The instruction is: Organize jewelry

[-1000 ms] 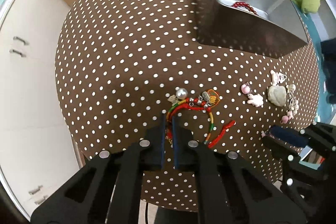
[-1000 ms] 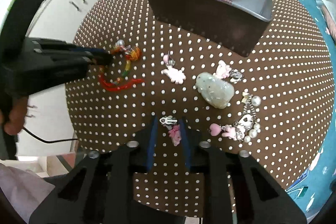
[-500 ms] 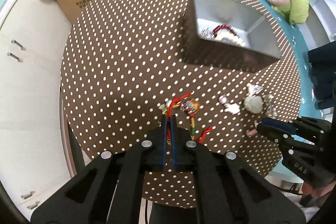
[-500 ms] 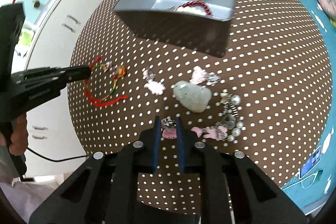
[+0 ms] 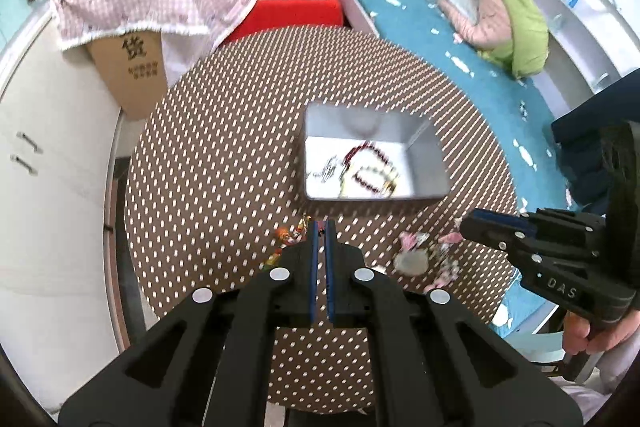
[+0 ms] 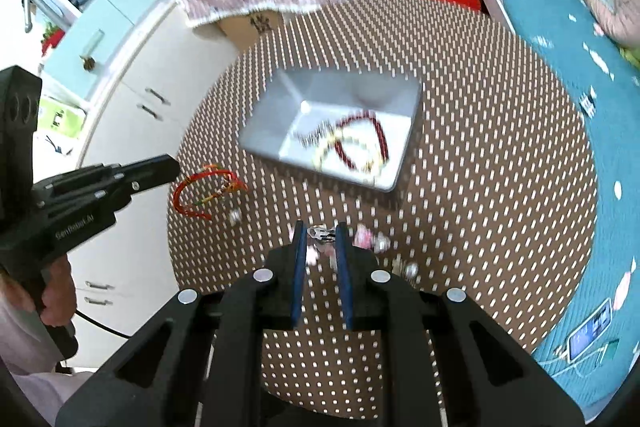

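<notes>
Overhead, each tool pinches jewelry: braided red cord, metal clip.

The grey tray stands open at the top, so a gripper can enter it from above; its walls block the way from the sides. Left of it the dotted table is bare. Between the tray and the near edge loose jewelry lies scattered. A cardboard box stands beyond the far-left edge.

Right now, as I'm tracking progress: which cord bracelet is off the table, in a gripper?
The red multicoloured cord bracelet, dangling from the left gripper; the dark red beaded one lies in the grey tray.
</notes>
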`<move>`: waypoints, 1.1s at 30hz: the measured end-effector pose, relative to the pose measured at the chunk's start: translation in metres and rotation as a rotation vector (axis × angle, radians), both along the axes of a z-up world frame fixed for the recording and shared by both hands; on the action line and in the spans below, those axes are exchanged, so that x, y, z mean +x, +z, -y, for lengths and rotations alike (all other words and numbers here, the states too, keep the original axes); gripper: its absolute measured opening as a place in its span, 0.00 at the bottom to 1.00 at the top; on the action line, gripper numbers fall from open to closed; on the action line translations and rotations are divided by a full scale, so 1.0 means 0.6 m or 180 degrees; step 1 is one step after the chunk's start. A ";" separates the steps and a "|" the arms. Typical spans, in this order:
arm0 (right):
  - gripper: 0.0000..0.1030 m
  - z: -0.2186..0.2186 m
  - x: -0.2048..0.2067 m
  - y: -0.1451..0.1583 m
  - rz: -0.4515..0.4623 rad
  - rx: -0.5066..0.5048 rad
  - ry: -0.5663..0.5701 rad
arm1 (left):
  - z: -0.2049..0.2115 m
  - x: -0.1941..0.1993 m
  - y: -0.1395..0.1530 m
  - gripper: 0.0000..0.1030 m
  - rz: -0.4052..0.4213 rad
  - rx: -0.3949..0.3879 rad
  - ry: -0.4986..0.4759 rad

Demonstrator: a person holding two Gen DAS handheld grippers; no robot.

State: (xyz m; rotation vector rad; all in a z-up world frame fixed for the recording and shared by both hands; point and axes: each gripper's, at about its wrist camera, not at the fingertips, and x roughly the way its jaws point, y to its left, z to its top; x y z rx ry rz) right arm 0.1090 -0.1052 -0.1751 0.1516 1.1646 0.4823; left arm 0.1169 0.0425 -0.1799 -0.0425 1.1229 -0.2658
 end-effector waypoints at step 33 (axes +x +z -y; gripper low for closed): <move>0.27 0.023 0.091 0.032 0.0098 0.0008 -0.0130 | 0.075 0.106 -0.013 0.23 -0.0033 0.0036 -0.0219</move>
